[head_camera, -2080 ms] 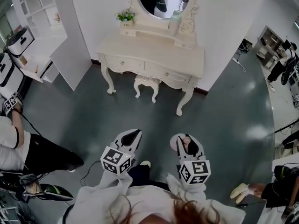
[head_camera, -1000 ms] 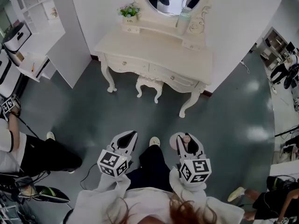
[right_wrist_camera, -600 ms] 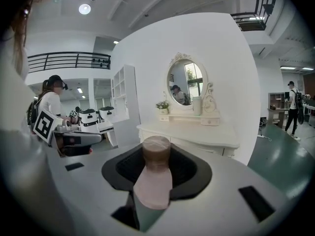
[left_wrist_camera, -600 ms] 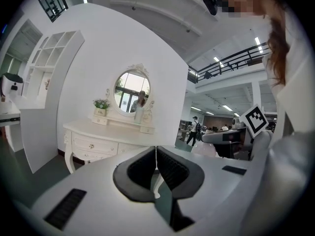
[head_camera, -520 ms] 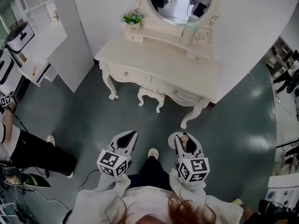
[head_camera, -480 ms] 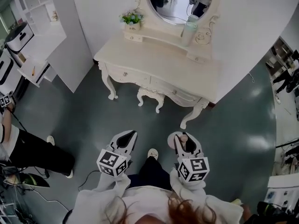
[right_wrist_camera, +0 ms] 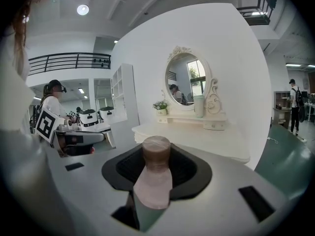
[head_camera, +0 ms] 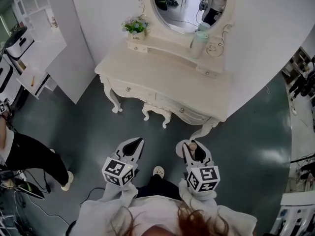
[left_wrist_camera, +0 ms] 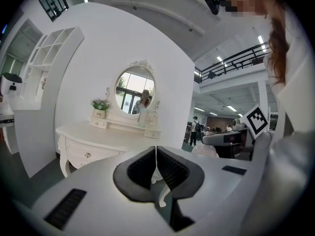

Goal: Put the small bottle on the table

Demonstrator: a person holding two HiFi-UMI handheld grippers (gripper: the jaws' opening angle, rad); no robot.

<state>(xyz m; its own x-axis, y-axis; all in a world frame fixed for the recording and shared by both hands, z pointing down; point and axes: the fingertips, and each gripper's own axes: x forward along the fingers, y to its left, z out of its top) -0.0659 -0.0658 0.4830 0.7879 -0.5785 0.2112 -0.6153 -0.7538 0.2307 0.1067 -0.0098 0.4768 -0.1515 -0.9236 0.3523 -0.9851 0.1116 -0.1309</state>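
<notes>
1. The person is standing on the grey floor [head_camera: 246, 132], facing the white dressing table [head_camera: 162, 75] but well apart from it, and is holding both grippers out low in front.
2. The right gripper [right_wrist_camera: 156, 163] is pinching the small bottle [right_wrist_camera: 154, 183] — pinkish body, brownish cap. Its pads are pressing on either side, and the cap end is pointing out past the jaw tips.
3. The left gripper [left_wrist_camera: 156, 167] is carrying nothing; its jaws are pressing together, the pads meeting in a thin line.
4. On the table's raised back ledge a flower pot [head_camera: 135, 28] is sitting at the left and a tall pale container [head_camera: 199, 36] at the right, below the oval mirror [head_camera: 189, 4].
5. A stool [head_camera: 156, 113] is sitting tucked under the table — and another person [head_camera: 29, 149] is showing at the left edge.
</notes>
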